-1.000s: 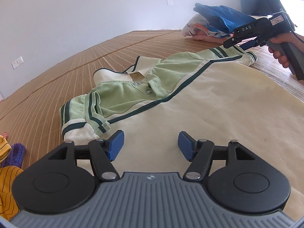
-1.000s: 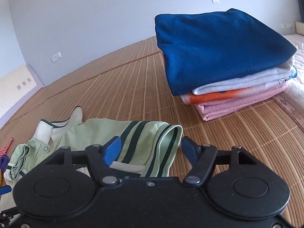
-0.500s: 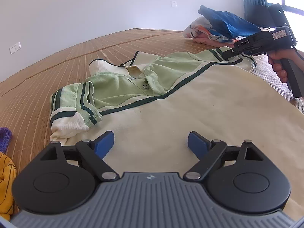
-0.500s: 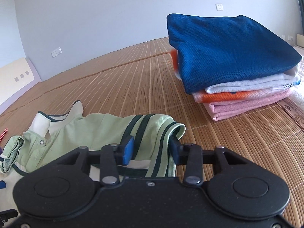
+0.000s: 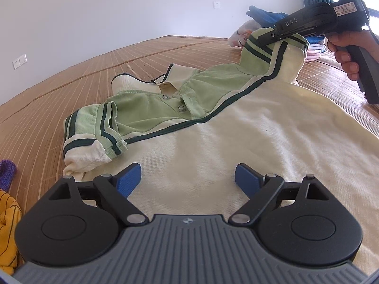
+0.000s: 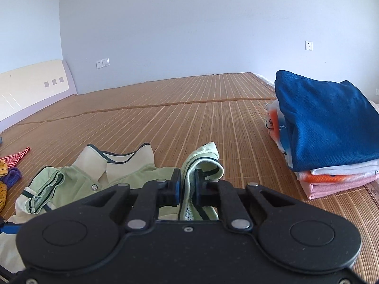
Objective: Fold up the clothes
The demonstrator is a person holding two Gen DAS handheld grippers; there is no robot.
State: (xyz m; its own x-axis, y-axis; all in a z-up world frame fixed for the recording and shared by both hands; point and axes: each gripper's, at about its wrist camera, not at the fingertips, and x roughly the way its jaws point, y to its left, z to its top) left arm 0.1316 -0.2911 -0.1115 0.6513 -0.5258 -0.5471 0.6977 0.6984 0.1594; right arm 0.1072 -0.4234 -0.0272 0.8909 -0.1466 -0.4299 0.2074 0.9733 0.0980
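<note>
A stack of folded clothes (image 6: 329,139) lies on the bamboo mat (image 6: 189,118), to the far right of the work place. It has a blue piece on top, then white, orange and pink pieces under it. So I judge that part of the task is finished. At the left edge some more clothes wait: a yellow striped piece (image 5: 7,222) and a purple one (image 5: 7,172), both not folded.

The polo shirt (image 5: 248,146), cream with a light green upper part and dark green stripes, is the piece in work now. It lies spread on the mat in the middle, with the collar on the far side. Its left sleeve (image 5: 92,137) is crumpled but already lies over the shirt edge. The right sleeve (image 5: 274,49) is lifted from the mat. The right gripper (image 6: 187,187) pinches its striped cuff, and its jaws are pressed together on the cloth. A hand (image 5: 348,52) holds the handle of this gripper. The left gripper (image 5: 188,179) hovers low over the near part of the shirt body with its blue pads (image 5: 129,181) spread wide, and it holds nothing.

I think the folding of this shirt is only at its beginning: the sleeve must go inward, then the body must be folded.

On the side of the right gripper the letters "DAS" (image 5: 291,22) are readable. A white label (image 5: 344,11) carries handwriting, maybe "7-6", but I am not sure.
</note>
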